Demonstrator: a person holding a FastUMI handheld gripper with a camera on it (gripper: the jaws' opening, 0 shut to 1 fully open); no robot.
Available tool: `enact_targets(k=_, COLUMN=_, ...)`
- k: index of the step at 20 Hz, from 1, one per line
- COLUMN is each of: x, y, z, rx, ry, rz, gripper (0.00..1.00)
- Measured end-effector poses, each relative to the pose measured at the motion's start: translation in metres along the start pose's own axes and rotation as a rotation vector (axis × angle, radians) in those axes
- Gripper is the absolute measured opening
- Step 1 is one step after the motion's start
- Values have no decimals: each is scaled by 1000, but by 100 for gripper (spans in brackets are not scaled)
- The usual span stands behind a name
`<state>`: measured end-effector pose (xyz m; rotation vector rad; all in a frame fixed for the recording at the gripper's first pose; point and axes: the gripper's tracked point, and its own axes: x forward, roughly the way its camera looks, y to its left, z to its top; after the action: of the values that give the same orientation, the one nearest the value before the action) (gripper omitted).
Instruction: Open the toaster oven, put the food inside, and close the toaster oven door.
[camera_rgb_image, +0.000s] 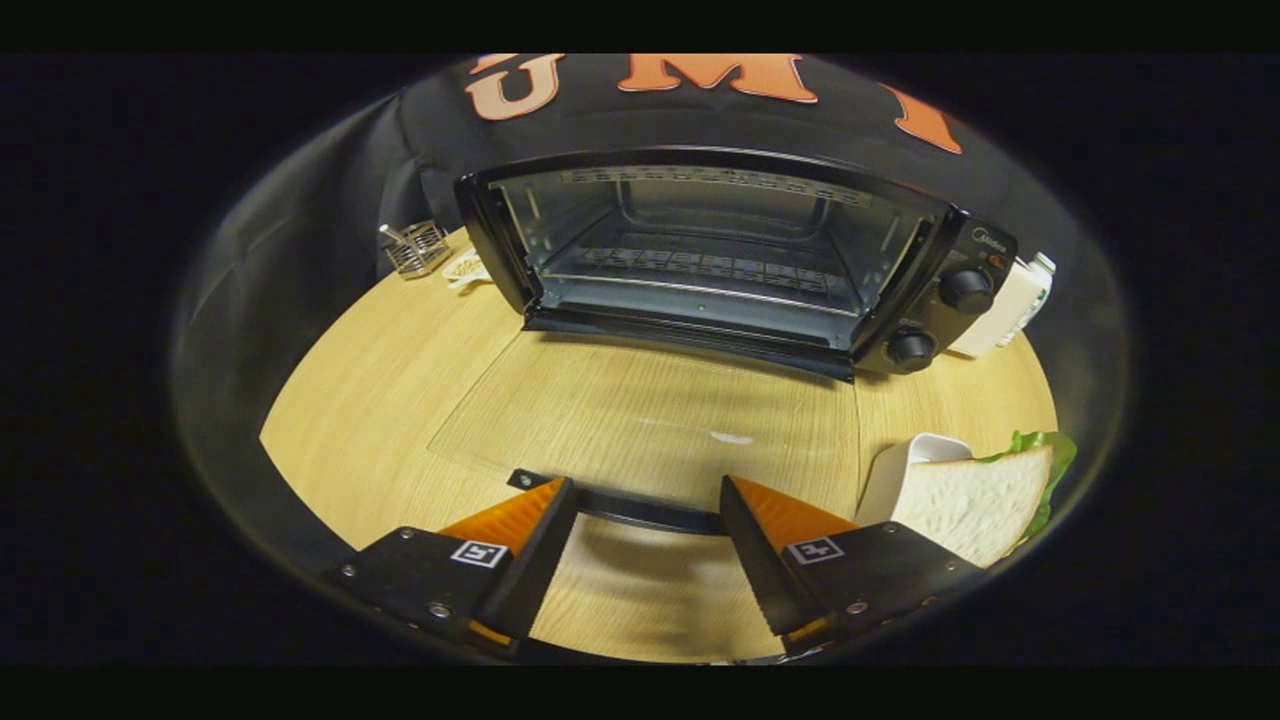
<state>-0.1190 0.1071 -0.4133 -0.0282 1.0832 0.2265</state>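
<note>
The black toaster oven (740, 250) stands at the back of the wooden table (370, 400), its cavity and wire rack (700, 268) exposed. Its glass door (650, 420) lies folded down flat toward me. The door's dark handle bar (640, 512) runs crosswise between my two fingertips. My gripper (645, 485) is open, its fingers standing apart at either end of the handle and not pressing on it. A sandwich of white bread (975, 500) with green lettuce (1050, 455) leans in a white dish (900, 470) just right of my right finger.
The oven's two knobs (965, 290) sit on its right panel. A white carton (1010, 305) stands right of the oven. A wire basket (415, 247) and a small dish (465, 268) sit to the oven's left at the back.
</note>
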Motion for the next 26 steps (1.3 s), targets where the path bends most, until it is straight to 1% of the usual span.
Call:
enact_targets(k=4, x=-26, y=-13, z=4, rx=53, ry=-41, rz=6, gripper=86)
enact_targets(k=8, x=-66, y=-39, z=23, rx=66, ry=-138, rz=-24, gripper=85)
enact_targets(k=11, x=-100, y=-76, z=45, rx=91, ry=-224, rz=-77, gripper=87)
enact_targets(k=14, x=-122, y=-126, z=55, rx=137, ry=-264, rz=-157, gripper=91)
enact_targets(k=17, x=-131, y=-184, z=46, rx=145, ry=-249, rz=-268, gripper=92)
enact_targets(k=20, x=-127, y=-221, z=25, rx=172, ry=-192, rz=-329, gripper=93)
enact_targets(k=22, x=-119, y=-235, z=15, rx=189, ry=-165, rz=-343, gripper=93)
enact_targets(k=26, x=-104, y=-243, z=-6, rx=251, ry=-93, rz=-301, gripper=93)
